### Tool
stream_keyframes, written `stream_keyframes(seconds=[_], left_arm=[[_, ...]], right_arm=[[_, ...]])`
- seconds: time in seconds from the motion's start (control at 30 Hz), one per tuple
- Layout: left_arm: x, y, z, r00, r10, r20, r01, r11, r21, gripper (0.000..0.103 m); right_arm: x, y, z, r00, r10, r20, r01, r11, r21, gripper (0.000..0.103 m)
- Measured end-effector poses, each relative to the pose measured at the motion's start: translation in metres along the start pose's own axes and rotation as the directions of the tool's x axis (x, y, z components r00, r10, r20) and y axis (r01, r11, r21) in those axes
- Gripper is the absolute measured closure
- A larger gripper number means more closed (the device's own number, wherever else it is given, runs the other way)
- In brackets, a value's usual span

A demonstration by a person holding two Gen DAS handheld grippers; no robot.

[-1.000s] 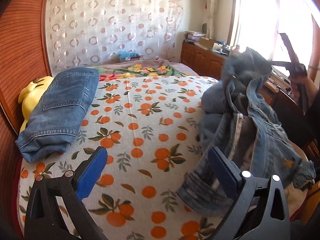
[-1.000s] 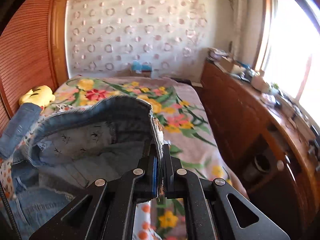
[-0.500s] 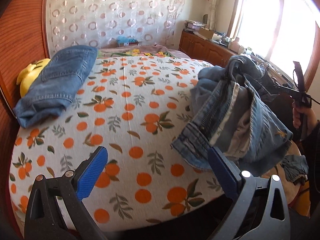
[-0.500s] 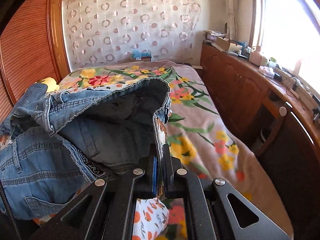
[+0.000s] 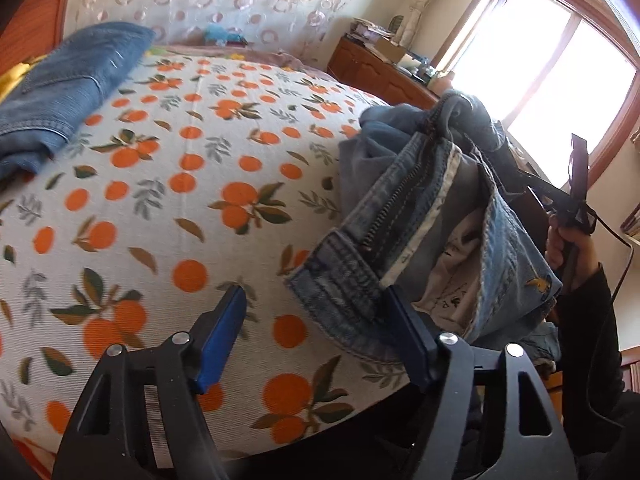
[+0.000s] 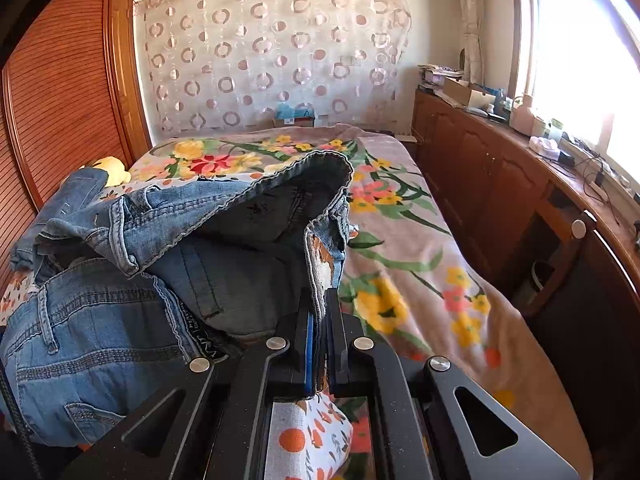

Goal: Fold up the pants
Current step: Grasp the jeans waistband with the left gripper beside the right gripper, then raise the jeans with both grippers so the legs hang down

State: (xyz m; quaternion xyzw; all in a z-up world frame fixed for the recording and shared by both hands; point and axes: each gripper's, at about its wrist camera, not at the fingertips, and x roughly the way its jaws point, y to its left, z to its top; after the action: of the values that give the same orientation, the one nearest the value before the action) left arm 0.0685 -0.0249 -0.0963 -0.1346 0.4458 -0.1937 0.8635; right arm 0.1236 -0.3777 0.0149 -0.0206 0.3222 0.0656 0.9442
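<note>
Left gripper (image 5: 316, 336) has dropped closer since a second ago, jaws just narrowing around the jeans (image 5: 432, 216) waistband corner, not pinching. Right gripper (image 6: 322, 344) stays clamped on the hem, near the bed's (image 5: 168, 208) right edge. Legs hang out of view.

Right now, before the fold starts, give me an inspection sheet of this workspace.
Surface: bed sheet with orange-fruit print; floral blanket beyond it.
Job's things: unfolded jeans held up at the bed's edge.
Clutter: folded jeans and yellow plush toy near the headboard.
Grippers: right gripper shut on the jeans' waistband; left gripper open, jaws have just been closing, denim edge between them.
Cables: black cable by the right hand.
Surroundings: wooden cabinets, window.
</note>
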Motion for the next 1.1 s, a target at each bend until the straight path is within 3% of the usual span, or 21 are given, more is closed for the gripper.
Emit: stream_keyframes(seconds=[0.3,0.5,0.57,0.7,0.8,0.93,1.1], left_arm=[[0.011,0.003,0.000,0.994,-0.100,-0.033,0.098,0.994,-0.058,0.056],[0.009,-0.004,0.001,0.992,-0.124,-0.006,0.123,0.992,-0.027,0.081],[0.002,-0.011,0.003,0.995,-0.100,0.018,0.099,0.995,0.011,0.089],[-0.013,-0.019,0.021,0.997,-0.034,0.074,0.028,0.997,0.077,0.093],[-0.033,-0.019,0.053,0.990,0.011,0.137,-0.027,0.992,0.119,0.094],[-0.056,-0.026,0.116,0.964,0.117,0.239,-0.169,0.963,0.210,0.094],[-0.066,-0.022,0.188,0.929,0.210,0.304,-0.281,0.936,0.213,0.095]], right_arm=[[0.005,0.001,0.002,1.000,0.006,-0.009,-0.006,1.000,-0.005,0.099],[0.004,0.000,0.003,1.000,0.010,-0.008,-0.010,1.000,-0.009,0.099],[0.003,0.000,0.004,1.000,0.014,-0.003,-0.014,1.000,-0.009,0.099],[-0.001,-0.001,0.013,0.999,0.023,0.025,-0.022,1.000,-0.009,0.099],[-0.005,0.000,0.030,0.998,0.031,0.061,-0.030,0.999,-0.011,0.099],[-0.013,0.001,0.067,0.991,0.049,0.124,-0.048,0.999,-0.011,0.099],[-0.018,0.007,0.111,0.979,0.076,0.188,-0.075,0.997,-0.013,0.099]])
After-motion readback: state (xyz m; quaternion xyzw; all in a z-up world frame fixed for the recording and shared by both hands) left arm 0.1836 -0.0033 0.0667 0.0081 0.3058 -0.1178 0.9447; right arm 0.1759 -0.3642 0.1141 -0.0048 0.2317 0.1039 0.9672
